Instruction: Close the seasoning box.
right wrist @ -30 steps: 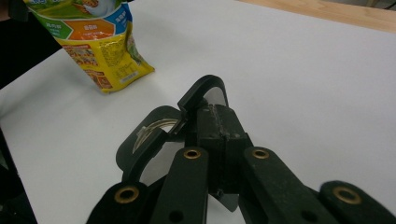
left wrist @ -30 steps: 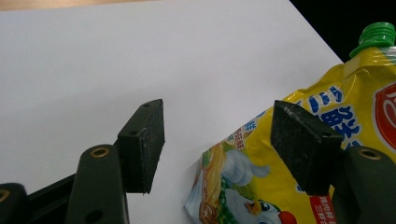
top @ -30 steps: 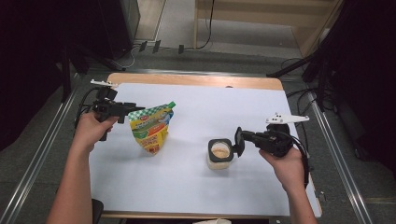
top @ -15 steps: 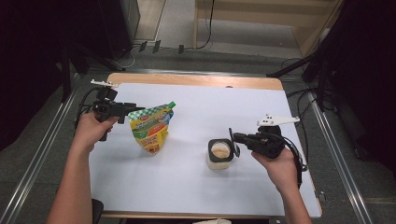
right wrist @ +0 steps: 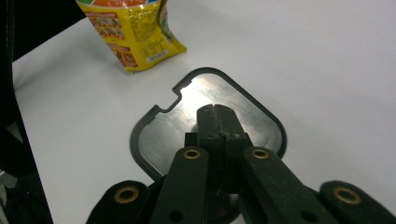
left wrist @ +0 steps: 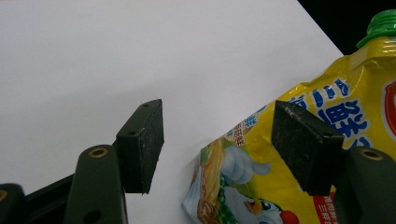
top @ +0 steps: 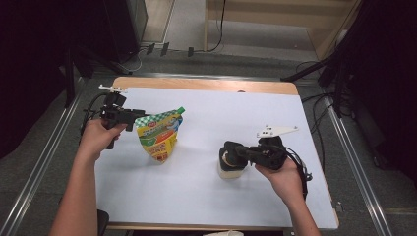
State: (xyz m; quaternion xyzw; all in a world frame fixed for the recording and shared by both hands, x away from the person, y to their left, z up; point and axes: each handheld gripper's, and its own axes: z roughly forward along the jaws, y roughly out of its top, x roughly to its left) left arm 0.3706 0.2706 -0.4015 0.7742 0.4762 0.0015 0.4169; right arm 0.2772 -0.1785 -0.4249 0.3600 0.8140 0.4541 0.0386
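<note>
- Overhead, a white-covered table [top: 206,196] carries the whole job: a person with a gripper in each hand works on a pouch at the left and a small cup at the right, the two well apart.
- Standing upright, the yellow pouch [top: 158,137] with its green cap [top: 180,110] could topple if the left gripper [top: 133,118] nudges its top corner before it has a hold. In the left gripper view the jaws stand apart, the pouch's edge just beside one pad [left wrist: 303,140] and, as far as can be told, not pinched.
- Near the table's right side, the pale cup [top: 230,172] sits under the lid. It could slide or tip if the lid comes down skewed or is pressed on one rim, since nothing steadies it.
- Clamped in the right gripper [top: 233,151], whose jaws are pressed together, the dark-rimmed lid [right wrist: 173,126] shows its silver face. A thin bite like this could let it twist or drop short of the cup.
- Left forearm reaches forward, hand wrapped round the handle, gripper pointing level toward the pouch.
- Right hand is cocked inward, gripper aimed leftward and slightly down over the cup.
</note>
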